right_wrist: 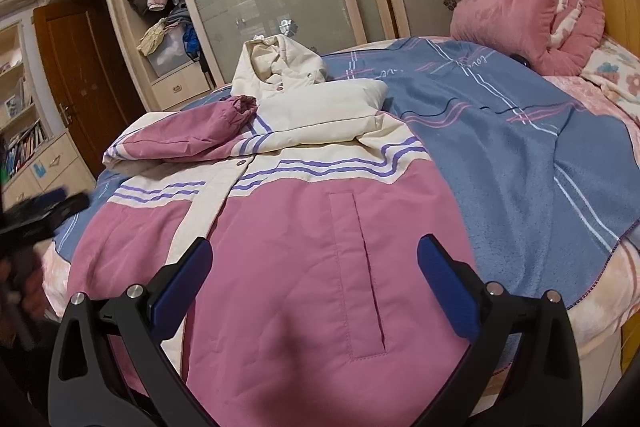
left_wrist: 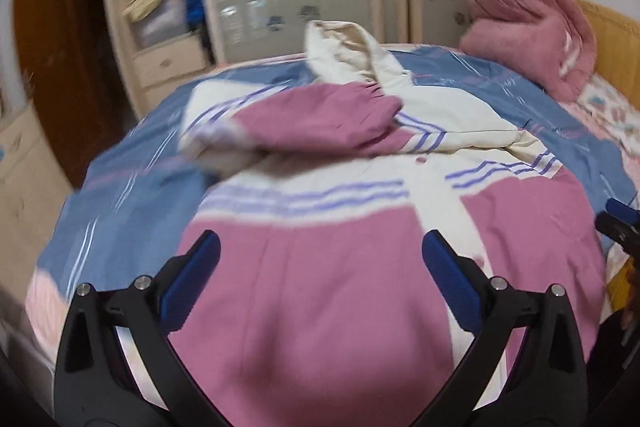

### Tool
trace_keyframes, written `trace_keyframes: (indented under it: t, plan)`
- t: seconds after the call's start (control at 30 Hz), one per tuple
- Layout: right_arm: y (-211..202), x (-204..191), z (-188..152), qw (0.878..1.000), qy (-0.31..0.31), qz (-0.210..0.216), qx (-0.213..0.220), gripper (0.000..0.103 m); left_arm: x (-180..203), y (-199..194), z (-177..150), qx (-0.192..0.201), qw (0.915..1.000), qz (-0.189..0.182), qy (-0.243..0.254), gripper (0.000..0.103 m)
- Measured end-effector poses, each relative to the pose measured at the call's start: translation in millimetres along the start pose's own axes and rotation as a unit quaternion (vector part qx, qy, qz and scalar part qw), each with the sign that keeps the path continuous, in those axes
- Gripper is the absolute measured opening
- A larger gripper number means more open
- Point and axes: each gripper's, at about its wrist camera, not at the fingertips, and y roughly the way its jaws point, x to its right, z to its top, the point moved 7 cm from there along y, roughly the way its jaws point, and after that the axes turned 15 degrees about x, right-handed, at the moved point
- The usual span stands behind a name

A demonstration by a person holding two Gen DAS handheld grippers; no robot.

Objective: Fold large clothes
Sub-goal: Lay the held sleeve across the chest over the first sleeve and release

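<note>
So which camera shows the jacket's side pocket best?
The right wrist view: the pocket runs sharp and whole down the pink jacket. In the left wrist view the same jacket is blurred, and no pocket shows.

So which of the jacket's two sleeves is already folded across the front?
The pink-cuffed sleeve on the left of the right wrist view: it lies across the jacket chest, cuff by the collar. The other sleeve is folded too, but only cream fabric shows.

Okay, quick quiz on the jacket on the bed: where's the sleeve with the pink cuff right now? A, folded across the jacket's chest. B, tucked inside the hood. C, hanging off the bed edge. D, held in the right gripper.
A: the sleeve lies folded across the chest of the jacket, its cuff near the collar; both grippers are open and empty.
</note>
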Motion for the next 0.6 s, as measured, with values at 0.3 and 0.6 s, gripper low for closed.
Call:
trace_keyframes:
  t: [0.3,0.6]
  plan:
    - [-2,-10,-2,1.0,-0.02,0.002,0.015,0.102,-57,-21,-39,0.025,0.998,0.043,-0.038,0.101]
    - [-1,-17,-4,0.999,-0.037,-0.005,0.018,0.102,-59,-10,-46,0.03,0.9986,0.025,-0.035,0.101]
